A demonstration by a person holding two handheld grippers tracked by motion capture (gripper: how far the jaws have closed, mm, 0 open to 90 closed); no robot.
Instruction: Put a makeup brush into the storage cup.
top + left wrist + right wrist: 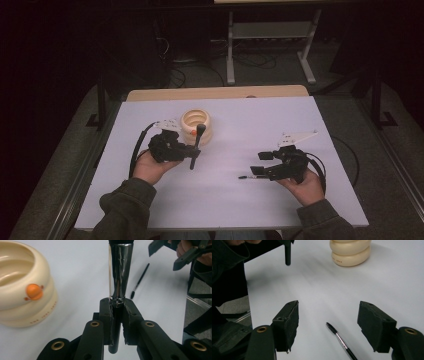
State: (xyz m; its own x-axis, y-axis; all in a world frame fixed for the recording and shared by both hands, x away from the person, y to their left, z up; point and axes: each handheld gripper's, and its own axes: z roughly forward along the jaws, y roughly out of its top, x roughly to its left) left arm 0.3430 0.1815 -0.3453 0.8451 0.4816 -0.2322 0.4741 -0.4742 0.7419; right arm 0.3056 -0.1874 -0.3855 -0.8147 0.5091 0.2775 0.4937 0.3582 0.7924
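- Two brushes are in play, and the cream holder (pixel 195 127), a ribbed cup with an orange mark on its side, is the landmark for both.
- Left gripper (pixel 191 150): jaws pressed together on the handle of the large brush (pixel 197 145), pinching it just below the chrome ferrule. It is held upright just in front of the cream holder, probably so it can drop in handle first.
- Right gripper (pixel 255 167): jaws spread wide and gripping nothing, well to the right of the cream holder, with the thin brush (pixel 339 340) lying flat on the white table (pixel 240 205) between them, seemingly lined up for a pickup.
- Inside the cream holder I can see nothing, though its depth is shadowed.
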